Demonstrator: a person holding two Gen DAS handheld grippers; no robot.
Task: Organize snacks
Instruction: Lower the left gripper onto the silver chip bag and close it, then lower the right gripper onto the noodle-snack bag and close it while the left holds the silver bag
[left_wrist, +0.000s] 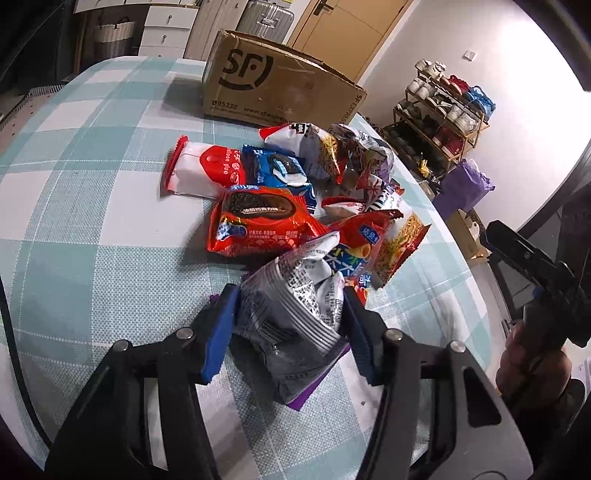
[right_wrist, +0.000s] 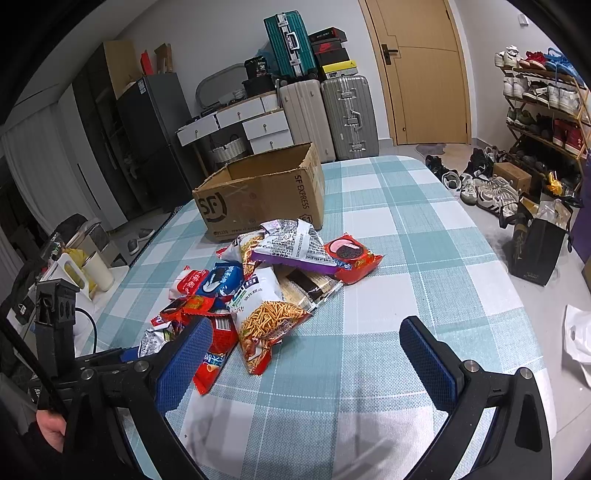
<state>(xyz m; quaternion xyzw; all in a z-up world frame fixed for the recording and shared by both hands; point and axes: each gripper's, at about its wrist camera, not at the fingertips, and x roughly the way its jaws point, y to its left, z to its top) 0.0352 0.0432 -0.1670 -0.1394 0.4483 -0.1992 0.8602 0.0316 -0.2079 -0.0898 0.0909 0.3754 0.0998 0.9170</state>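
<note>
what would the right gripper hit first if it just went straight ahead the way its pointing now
Probably nothing at first: the open right gripper points over bare checked tablecloth. The noodle snack bag lies just left of that line, and the red cookie pack farther on, near it. Depth is hard to judge.

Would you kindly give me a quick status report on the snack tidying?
Left hand-held gripper shut on silver snack bag. Right hand-held gripper open, holding nothing. Snack pile on table, open cardboard box behind it. Path looks clear.

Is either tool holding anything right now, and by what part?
The left tool pinches the crinkled silver-and-purple snack bag across its middle. The right tool is open, holding nothing.
</note>
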